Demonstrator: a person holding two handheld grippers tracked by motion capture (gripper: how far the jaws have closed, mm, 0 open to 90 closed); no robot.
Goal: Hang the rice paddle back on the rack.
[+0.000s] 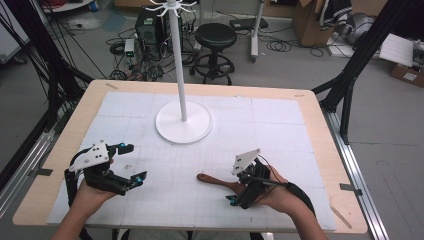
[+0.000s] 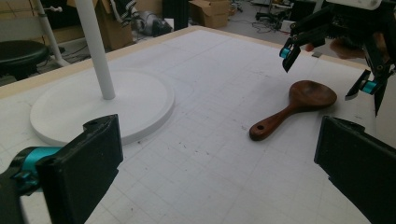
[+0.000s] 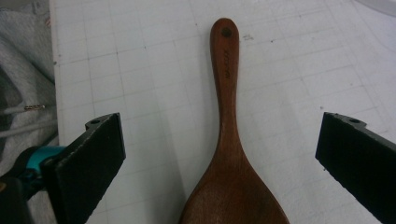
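Near me, my right gripper (image 1: pixel 239 192) wide open over wooden spoon (image 1: pixel 216 180); spoon flat on tabletop (image 1: pixel 280 150), between jaws, not touched. My left gripper (image 1: pixel 133 162) wide open too, holding nothing. Farther off, white stand (image 1: pixel 183 122).

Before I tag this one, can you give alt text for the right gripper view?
A dark brown wooden spoon lies flat on the white gridded mat, handle pointing away, bowl centred between the right tool's open black jaws.
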